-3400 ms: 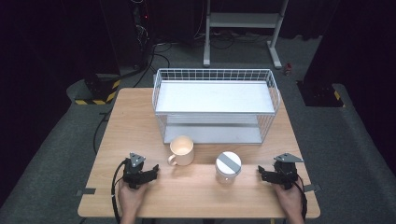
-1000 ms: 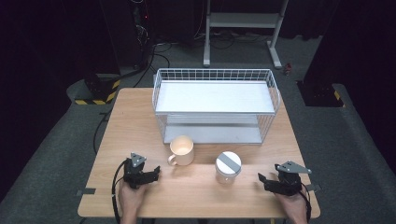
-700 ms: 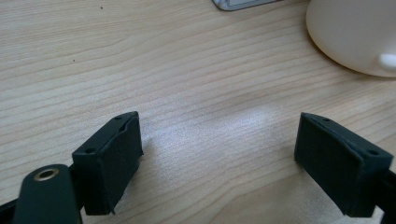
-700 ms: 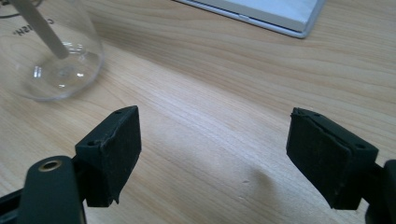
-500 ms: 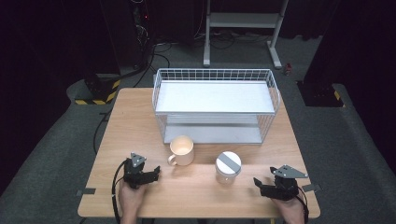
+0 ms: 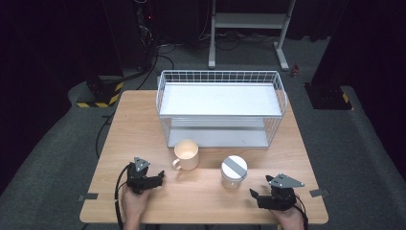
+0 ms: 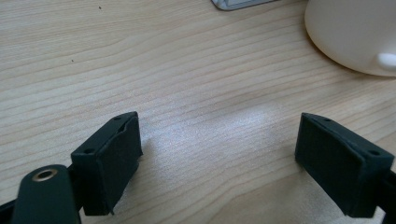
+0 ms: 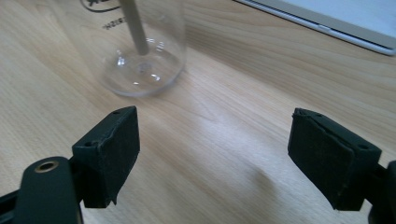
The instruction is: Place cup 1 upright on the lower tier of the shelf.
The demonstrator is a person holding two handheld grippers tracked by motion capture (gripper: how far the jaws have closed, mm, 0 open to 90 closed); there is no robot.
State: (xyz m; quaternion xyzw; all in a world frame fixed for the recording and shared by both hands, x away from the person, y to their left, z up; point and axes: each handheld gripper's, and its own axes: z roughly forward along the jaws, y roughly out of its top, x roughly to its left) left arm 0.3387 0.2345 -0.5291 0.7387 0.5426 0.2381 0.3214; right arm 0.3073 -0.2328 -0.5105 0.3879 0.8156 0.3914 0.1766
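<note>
A cream mug [image 6: 186, 154] stands on the wooden table [image 6: 139, 129] in front of the wire rack, its handle toward the front left. Right of it stands a clear jar [image 6: 234, 170] with a white lid crossed by a grey stripe. My left gripper [image 6: 160, 178] rests near the front edge, a little left of the mug, open and empty. In the left gripper view the mug [image 7: 355, 32] is beyond the jaws, at the upper right of the gripper [image 7: 219, 135]. My right gripper [image 6: 253, 194] lies front right of the jar, open and empty [image 8: 215, 126], with the jar [image 8: 140, 46] ahead to its left.
A white wire rack [image 6: 220, 108] with two shelves takes up the back middle of the table; its lower shelf edge [image 8: 327, 21] lies beyond the right gripper. Bare wood lies between the two grippers and along the left side. Cables and a metal stand are on the floor behind.
The right gripper has slid left and toward the front edge, closer to the jar. The left gripper, mug and jar have stayed put.
</note>
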